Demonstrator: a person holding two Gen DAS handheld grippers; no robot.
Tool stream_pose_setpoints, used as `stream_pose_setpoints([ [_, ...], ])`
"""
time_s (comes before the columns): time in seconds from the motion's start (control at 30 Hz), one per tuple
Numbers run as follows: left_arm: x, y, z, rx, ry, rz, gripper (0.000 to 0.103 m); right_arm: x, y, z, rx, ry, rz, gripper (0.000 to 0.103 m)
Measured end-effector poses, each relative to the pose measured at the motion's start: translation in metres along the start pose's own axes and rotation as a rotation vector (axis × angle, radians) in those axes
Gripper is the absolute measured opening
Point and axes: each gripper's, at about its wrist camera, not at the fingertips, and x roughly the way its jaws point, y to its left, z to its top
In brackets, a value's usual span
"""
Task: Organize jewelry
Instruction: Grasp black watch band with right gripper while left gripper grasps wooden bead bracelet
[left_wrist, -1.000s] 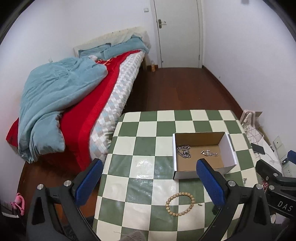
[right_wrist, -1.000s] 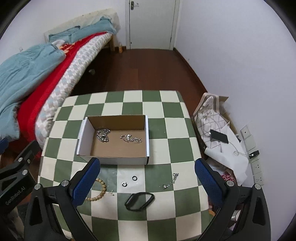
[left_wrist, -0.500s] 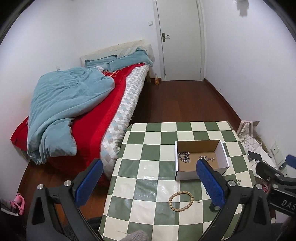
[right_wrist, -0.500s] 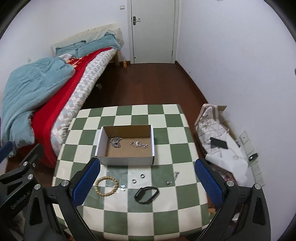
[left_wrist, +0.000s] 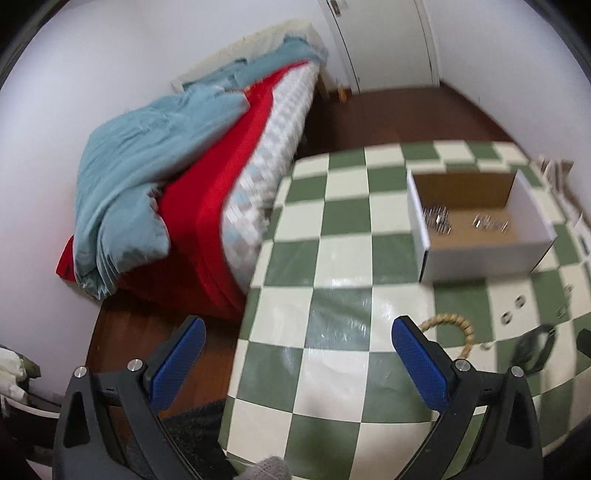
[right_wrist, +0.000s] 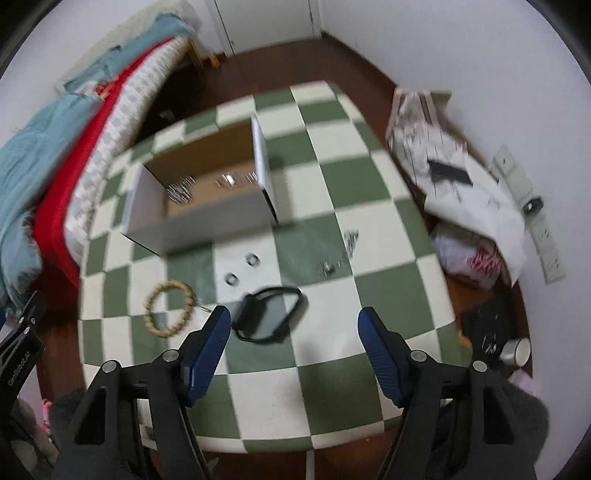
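The open cardboard box (right_wrist: 207, 199) is taken as the landmark on the checkered table (right_wrist: 332, 184). Two silver chain pieces (right_wrist: 181, 190) are seen inside it. In front of the box, two small rings (right_wrist: 242, 269), a beaded bracelet (right_wrist: 170, 308), a black band (right_wrist: 271, 314) and a loose silver chain (right_wrist: 340, 254) are laid out. The right gripper (right_wrist: 293, 328) is held above the black band, jaws closing, nothing gripped. The left gripper (left_wrist: 299, 345) is held wide and empty, left of the box.
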Motion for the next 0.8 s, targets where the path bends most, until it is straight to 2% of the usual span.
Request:
stream_pose_setpoints([
  [0.27, 0.058, -0.052, -0.008, 0.148, 0.151, -0.045, 0.103, 0.065, -0.003, -0.002, 0.044, 0.109, 0.001, 0.06],
  [0.47, 0.074, -0.073, -0.014, 0.201, 0.22, -0.115, 0.089, 0.087, 0.0, -0.005, 0.052, 0.15, -0.005, 0.059],
  [0.53, 0.078, -0.078, -0.017, 0.21, 0.238, -0.147, 0.076, 0.094, 0.0, -0.007, 0.049, 0.168, -0.006, 0.058],
  [0.57, 0.081, -0.08, -0.02, 0.214, 0.261, -0.165, 0.063, 0.097, 0.0, -0.007, 0.047, 0.174, -0.01, 0.056],
  [0.63, 0.081, -0.081, -0.021, 0.204, 0.26, -0.203, 0.054, 0.099, 0.001, -0.008, 0.042, 0.172, -0.013, 0.053],
  [0.7, 0.081, -0.082, -0.023, 0.196, 0.279, -0.272, 0.025, 0.1, 0.002, -0.008, 0.032, 0.173, -0.022, 0.051],
  [0.73, 0.08, -0.081, -0.024, 0.189, 0.289, -0.299, 0.019, 0.1, 0.003, -0.008, 0.028, 0.173, -0.026, 0.047],
  [0.8, 0.077, -0.084, -0.03, 0.203, 0.293, -0.289, 0.007, 0.1, 0.003, -0.007, 0.016, 0.173, -0.037, 0.042],
])
